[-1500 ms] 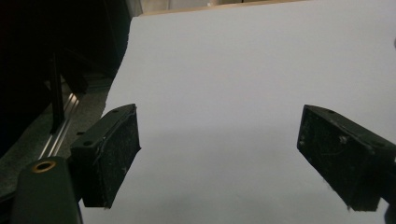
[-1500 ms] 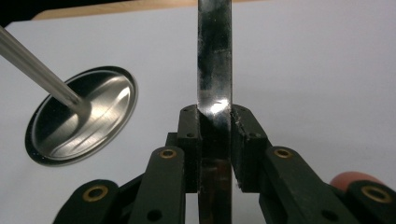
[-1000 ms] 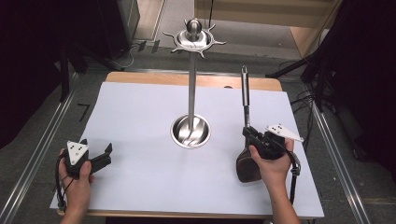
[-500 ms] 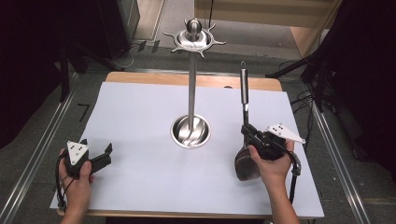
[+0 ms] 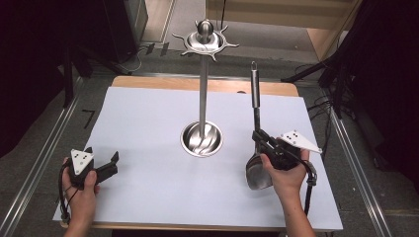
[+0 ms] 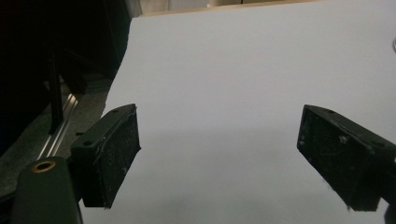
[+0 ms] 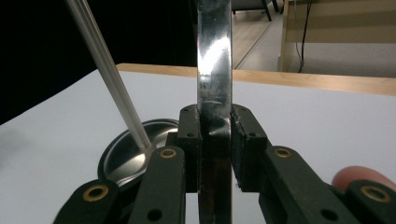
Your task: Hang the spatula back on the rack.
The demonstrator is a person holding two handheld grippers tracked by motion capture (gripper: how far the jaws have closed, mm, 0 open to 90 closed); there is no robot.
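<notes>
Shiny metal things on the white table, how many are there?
2. A tall steel hanging stand with a round dish base stands mid-table. A steel spatula with a long handle is gripped in the right gripper, right of the stand.

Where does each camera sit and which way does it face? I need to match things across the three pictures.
High view: above the person's side, looking forward and down on the table; both forearms, left gripper, right gripper.
Left gripper view: on the left gripper, facing the white sheet between open jaws.
Right gripper view: on the right gripper, clamped on the spatula.
Shared by high and right gripper views: spatula, stand.
</notes>
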